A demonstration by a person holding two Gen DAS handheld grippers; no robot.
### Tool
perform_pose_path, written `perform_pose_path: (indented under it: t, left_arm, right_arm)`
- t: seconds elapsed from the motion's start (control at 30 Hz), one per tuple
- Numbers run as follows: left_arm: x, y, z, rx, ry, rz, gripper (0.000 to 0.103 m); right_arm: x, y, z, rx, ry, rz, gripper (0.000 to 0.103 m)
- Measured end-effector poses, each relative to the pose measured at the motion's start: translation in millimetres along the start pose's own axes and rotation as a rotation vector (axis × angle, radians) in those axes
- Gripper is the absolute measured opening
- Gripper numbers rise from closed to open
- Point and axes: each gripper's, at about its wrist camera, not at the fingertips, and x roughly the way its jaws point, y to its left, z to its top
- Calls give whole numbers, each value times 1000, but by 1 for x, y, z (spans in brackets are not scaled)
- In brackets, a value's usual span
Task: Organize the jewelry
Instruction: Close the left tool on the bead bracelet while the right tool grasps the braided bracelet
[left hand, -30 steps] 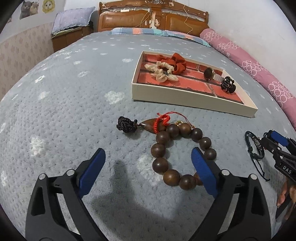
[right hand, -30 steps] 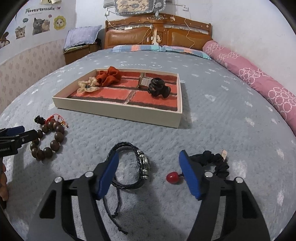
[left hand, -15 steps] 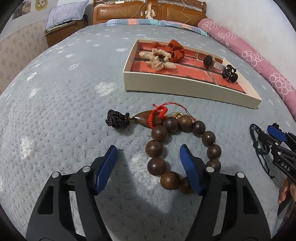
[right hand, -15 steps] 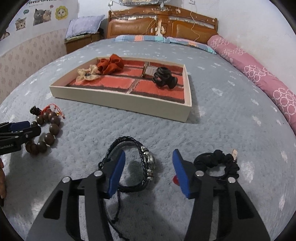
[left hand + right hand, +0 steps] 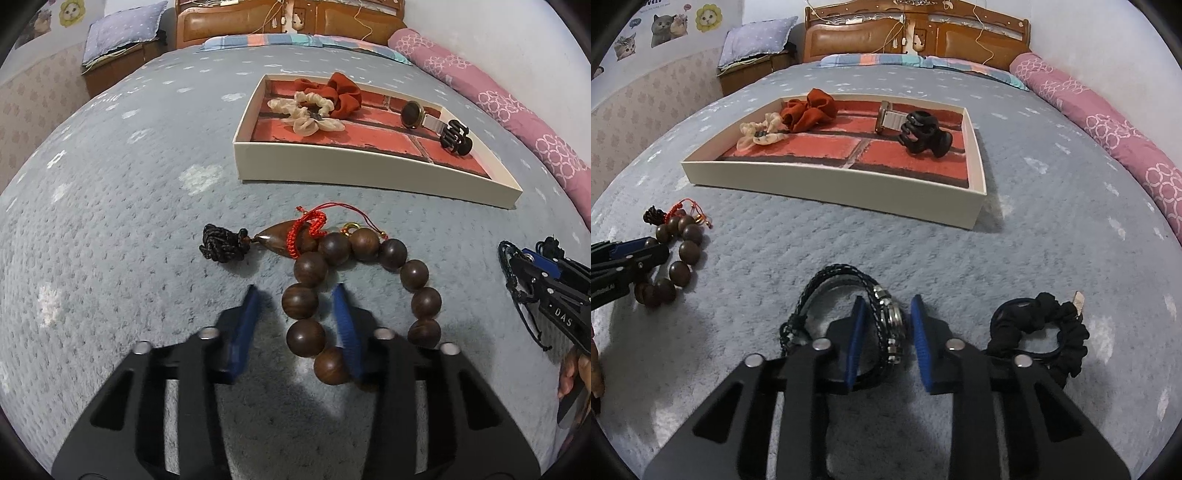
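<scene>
A brown wooden bead bracelet (image 5: 354, 288) with a red cord and a dark knot lies on the grey bedspread. My left gripper (image 5: 299, 306) is down at it, jaws partly closed, with the bracelet's left beads between the blue pads and a gap on each side. A black braided bracelet (image 5: 864, 321) with a metal clasp lies in front of my right gripper (image 5: 886, 325), whose jaws straddle its clasp side without clamping. The bead bracelet also shows in the right wrist view (image 5: 674, 254).
A shallow cream tray (image 5: 834, 188) with a brick-pattern floor holds a red scrunchie (image 5: 809, 109), a cream scrunchie (image 5: 759, 133), a watch (image 5: 890, 120) and a black claw clip (image 5: 923, 133). A black scrunchie (image 5: 1041, 332) lies right of my right gripper. Pink bolster and headboard beyond.
Both grippers have moved forward and down onto their bracelets. Both pairs of jaws have narrowed from wide open to a small gap around the bracelets.
</scene>
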Motion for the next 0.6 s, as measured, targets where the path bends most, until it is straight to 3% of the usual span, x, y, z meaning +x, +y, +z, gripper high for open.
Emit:
perform_pose_path:
  t: [0.03, 0.1, 0.4, 0.6]
  left_arm:
    - [0, -1, 0, 3, 1, -6, 23]
    - [0, -2, 0, 12, 1, -3, 20]
    - [-7, -3, -2, 29, -13, -14, 17]
    - [-27, -6, 0, 44, -71, -20, 17]
  right_arm:
    - [0, -1, 0, 3, -1, 6, 20]
    - [0, -1, 0, 5, -3, 10, 20]
    - [-8, 5, 0, -22, -31, -8, 19]
    - [-16, 2, 4, -12, -54, -3, 19]
